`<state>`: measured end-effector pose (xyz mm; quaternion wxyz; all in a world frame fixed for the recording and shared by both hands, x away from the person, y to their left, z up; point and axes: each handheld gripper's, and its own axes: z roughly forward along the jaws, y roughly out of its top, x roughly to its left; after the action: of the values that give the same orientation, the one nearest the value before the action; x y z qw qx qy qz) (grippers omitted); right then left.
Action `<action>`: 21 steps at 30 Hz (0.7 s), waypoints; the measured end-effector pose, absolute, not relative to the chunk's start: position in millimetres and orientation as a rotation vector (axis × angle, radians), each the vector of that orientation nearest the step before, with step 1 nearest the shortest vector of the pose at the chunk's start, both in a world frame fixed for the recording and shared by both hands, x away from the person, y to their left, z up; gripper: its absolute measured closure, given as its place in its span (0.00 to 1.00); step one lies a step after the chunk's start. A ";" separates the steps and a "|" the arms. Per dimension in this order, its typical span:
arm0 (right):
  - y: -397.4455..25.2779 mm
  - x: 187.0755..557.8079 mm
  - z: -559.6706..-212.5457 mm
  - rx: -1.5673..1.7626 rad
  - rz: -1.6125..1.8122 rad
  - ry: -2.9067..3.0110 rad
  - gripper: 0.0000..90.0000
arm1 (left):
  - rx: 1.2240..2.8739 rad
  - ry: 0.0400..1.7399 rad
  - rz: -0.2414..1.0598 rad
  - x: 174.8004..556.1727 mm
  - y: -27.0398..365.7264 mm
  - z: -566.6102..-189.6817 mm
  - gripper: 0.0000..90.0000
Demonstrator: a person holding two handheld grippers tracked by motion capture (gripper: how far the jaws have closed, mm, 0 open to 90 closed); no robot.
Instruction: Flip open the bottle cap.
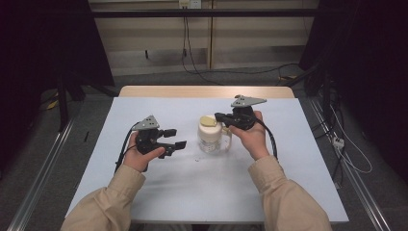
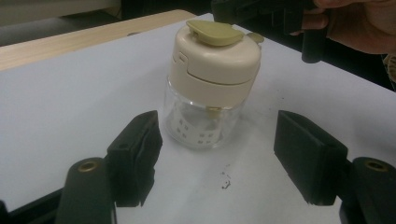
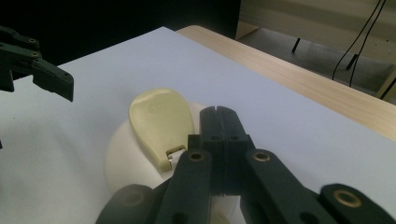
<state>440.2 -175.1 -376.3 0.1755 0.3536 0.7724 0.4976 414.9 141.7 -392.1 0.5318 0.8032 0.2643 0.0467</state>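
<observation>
Pale-blue sheet (image 1: 159, 192) covers wooden table (image 1: 202, 91) — dark curtains (image 1: 365, 57) flank.

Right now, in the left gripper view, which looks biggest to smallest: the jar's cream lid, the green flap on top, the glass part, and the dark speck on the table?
1. Cream lid, largest.
2. Glass part, somewhat smaller; its top is hidden under the lid.
3. Green flap.
4. Dark speck, smallest, even though it is nearest the camera.

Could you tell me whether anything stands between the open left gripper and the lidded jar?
Nothing visible does. The left gripper faces the jar with only bare table sheet and some small dark specks between. The right gripper, jaws together, sits over the jar's lid, on its far side.
</observation>
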 end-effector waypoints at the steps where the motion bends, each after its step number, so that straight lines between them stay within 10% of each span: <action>1: -175.1 440.2 -376.3 1.001 1.409 2.189 1.00 | 1.922 0.628 0.113 415.7 141.3 -392.0 0.35; 21: -174.6 439.9 -375.7 1.004 1.399 2.190 1.00 | 1.964 0.635 0.098 430.1 128.3 -388.0 0.51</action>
<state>439.9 -174.6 -375.7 0.1770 0.3548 0.7736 0.4943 430.1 128.3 -388.0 0.5120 0.8164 0.2640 0.0409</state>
